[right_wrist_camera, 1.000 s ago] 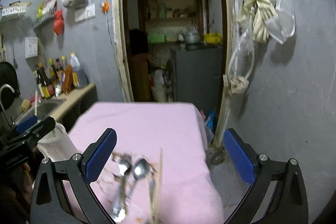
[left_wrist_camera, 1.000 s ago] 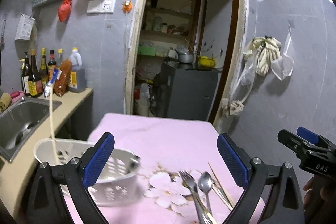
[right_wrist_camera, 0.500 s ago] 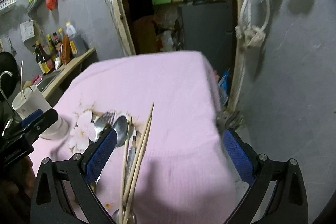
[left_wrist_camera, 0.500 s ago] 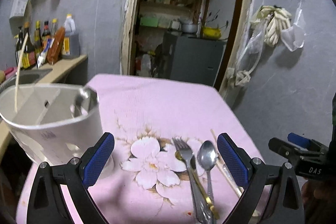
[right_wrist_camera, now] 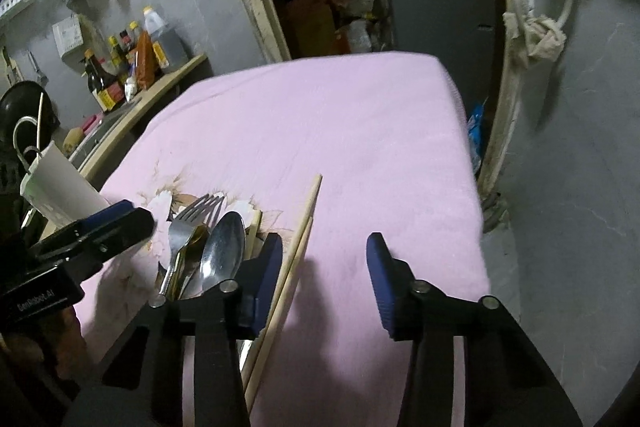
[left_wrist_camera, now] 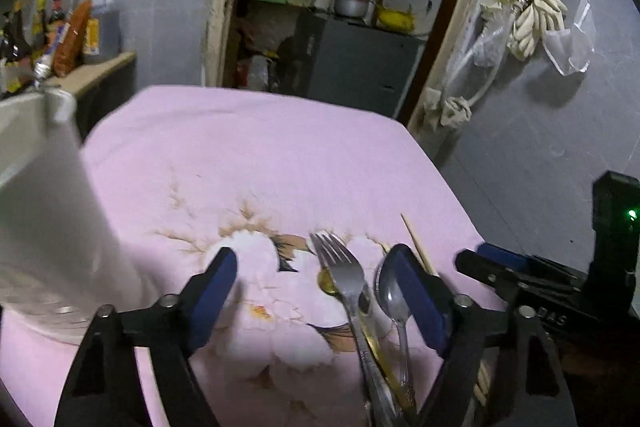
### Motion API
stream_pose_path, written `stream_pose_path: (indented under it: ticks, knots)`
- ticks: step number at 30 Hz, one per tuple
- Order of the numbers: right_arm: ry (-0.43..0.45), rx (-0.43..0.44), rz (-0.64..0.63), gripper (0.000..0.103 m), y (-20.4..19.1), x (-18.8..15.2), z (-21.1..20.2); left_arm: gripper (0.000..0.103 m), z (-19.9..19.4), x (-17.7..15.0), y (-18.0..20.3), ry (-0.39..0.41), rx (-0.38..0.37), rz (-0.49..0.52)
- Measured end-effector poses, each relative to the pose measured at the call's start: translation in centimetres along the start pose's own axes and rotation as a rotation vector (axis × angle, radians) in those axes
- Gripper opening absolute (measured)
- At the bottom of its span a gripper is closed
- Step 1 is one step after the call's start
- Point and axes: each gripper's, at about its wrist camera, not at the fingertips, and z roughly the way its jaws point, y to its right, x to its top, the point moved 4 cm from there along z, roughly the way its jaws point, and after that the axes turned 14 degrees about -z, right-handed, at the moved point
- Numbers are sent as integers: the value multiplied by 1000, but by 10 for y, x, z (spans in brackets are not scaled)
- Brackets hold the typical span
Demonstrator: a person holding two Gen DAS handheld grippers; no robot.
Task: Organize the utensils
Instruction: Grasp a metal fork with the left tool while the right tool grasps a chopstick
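The left gripper (left_wrist_camera: 312, 279) has been closing but grips nothing; the fork (left_wrist_camera: 344, 275) lies between its blue pads. The right gripper (right_wrist_camera: 324, 259) has been closing too, with the chopsticks (right_wrist_camera: 298, 239) on the pink cloth (right_wrist_camera: 340, 115) just inside its left pad.

Dim, bluish indoor light with soft shadows on the pink cloth (right_wrist_camera: 360, 131), heavy fisheye bending, dark vignetted corners, motion blur at left.
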Motion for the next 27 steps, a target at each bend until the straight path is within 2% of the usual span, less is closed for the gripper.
stream_pose_path:
  ticks: [6,9,11,16,20,27]
  knots:
    - [-36,41,6,34,0,9,17,53,24,3,-6,-92,-40,-82]
    - [-51,48,11,26,1,14,28,45,34,5,-7,-126,-49,-105]
    - [-52,51,15,24,0,15,32,40,41,5,-8,-154,-60,-123]
    - [-45,43,0,21,-2,19,37,34,50,4,-8,-183,-75,-152]
    - [-64,40,-23,21,-7,24,40,23,55,4,-5,-225,-83,-151]
    - [-139,0,-17,22,-12,36,49,19,64,9,-4,-284,-73,-194]
